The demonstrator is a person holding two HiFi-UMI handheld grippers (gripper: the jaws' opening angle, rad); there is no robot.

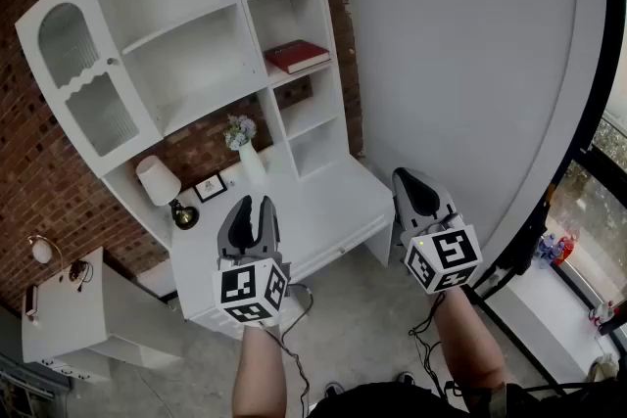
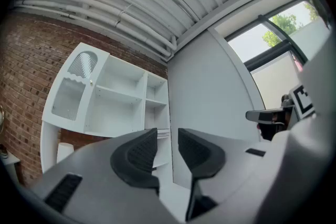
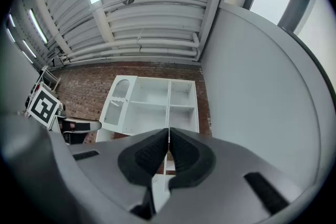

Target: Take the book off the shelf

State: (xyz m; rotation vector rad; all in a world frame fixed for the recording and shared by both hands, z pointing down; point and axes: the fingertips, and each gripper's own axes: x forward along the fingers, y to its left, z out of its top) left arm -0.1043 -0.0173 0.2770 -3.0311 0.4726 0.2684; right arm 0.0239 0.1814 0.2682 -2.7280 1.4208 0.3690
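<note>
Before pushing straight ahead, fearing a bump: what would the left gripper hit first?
Probably the white shelf unit, its narrow right column: the left gripper frames it, nothing nearer shows; depth unclear.

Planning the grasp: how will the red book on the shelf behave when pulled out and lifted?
The book lies flat on its shelf, so it should slide out rather than tip. It looks fairly thick, so probably stiff, but it may fall open if held by one cover.
</note>
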